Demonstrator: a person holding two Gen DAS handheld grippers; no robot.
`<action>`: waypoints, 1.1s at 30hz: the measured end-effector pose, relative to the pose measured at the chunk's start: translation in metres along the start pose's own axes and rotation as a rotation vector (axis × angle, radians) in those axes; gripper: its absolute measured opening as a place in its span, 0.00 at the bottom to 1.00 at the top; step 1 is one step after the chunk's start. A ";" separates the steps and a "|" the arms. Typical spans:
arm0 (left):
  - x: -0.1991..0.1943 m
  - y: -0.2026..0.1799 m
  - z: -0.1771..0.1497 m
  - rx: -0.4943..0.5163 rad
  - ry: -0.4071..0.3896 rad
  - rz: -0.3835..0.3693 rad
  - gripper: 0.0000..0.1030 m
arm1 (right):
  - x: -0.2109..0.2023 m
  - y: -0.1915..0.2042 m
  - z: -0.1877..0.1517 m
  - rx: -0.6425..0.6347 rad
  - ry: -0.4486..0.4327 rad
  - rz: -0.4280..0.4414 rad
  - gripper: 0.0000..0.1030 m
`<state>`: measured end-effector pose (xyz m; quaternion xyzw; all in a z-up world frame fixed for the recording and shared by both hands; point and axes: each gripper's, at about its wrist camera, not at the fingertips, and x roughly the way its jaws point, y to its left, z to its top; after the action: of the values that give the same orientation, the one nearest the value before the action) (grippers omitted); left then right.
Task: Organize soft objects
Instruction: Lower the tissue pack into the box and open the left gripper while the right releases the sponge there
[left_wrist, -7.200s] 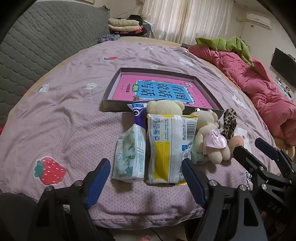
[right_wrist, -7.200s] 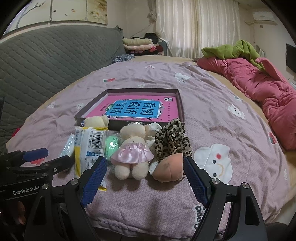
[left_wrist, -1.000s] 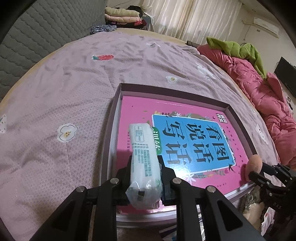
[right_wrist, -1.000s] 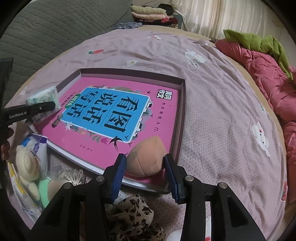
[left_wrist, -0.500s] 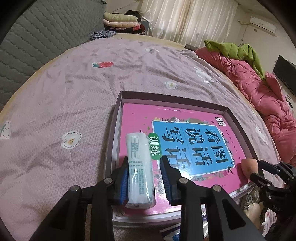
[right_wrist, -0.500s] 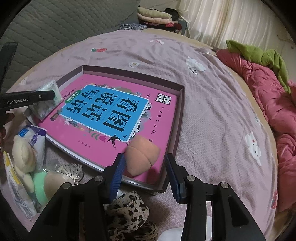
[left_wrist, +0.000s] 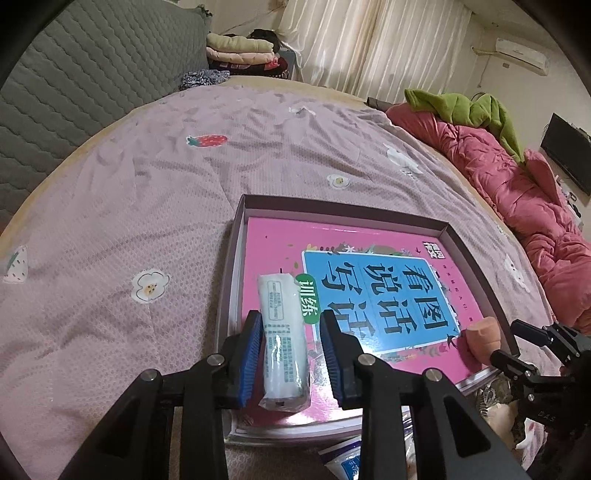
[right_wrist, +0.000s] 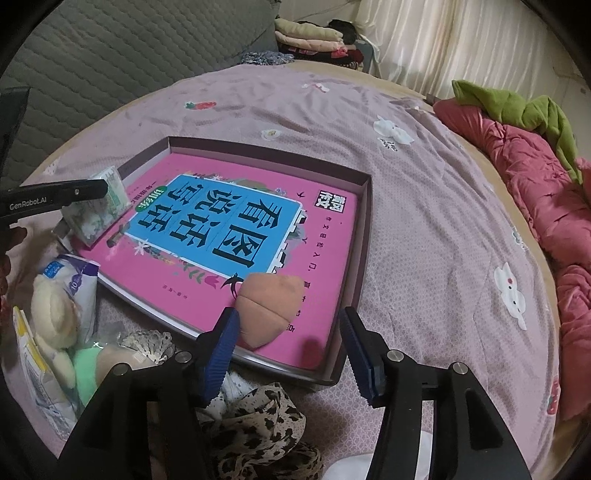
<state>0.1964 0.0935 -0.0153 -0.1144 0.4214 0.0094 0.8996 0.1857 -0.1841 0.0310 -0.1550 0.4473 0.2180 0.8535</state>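
Note:
A shallow box (left_wrist: 347, 206) with a pink and blue printed bottom lies on the purple bedspread. A white tissue pack (left_wrist: 282, 332) rests inside along the box's left wall, between the pads of my left gripper (left_wrist: 291, 354), which stand slightly apart from it. The pack shows again in the right wrist view (right_wrist: 96, 210). A peach-shaped plush (right_wrist: 267, 306) lies in the box's near right corner (right_wrist: 364, 236). My right gripper (right_wrist: 288, 332) straddles it with jaws opening; the left pad is close to it and the right pad well clear.
Near the box's front edge lie a cream teddy bear (right_wrist: 51, 314), a green soft ball (right_wrist: 86, 373), plastic packets (right_wrist: 74, 280) and a leopard-print cloth (right_wrist: 258, 424). A pink quilt (left_wrist: 517, 177) fills the right side. A grey padded headboard (left_wrist: 92, 74) stands at the left.
The left jaws spread and let the tissue pack lie in the box. The right jaws widened off the peach plush, which now rests in the box corner.

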 end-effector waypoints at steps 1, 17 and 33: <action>-0.001 0.000 0.000 0.000 -0.005 -0.002 0.31 | 0.000 -0.001 0.000 0.004 -0.002 -0.004 0.62; -0.029 0.024 0.009 -0.078 -0.086 0.021 0.43 | -0.034 -0.015 0.009 0.095 -0.191 0.072 0.67; -0.018 0.018 -0.003 -0.060 -0.026 -0.005 0.43 | -0.045 -0.026 0.005 0.133 -0.230 0.062 0.69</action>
<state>0.1805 0.1114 -0.0073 -0.1424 0.4091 0.0214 0.9011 0.1802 -0.2142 0.0728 -0.0582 0.3645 0.2305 0.9004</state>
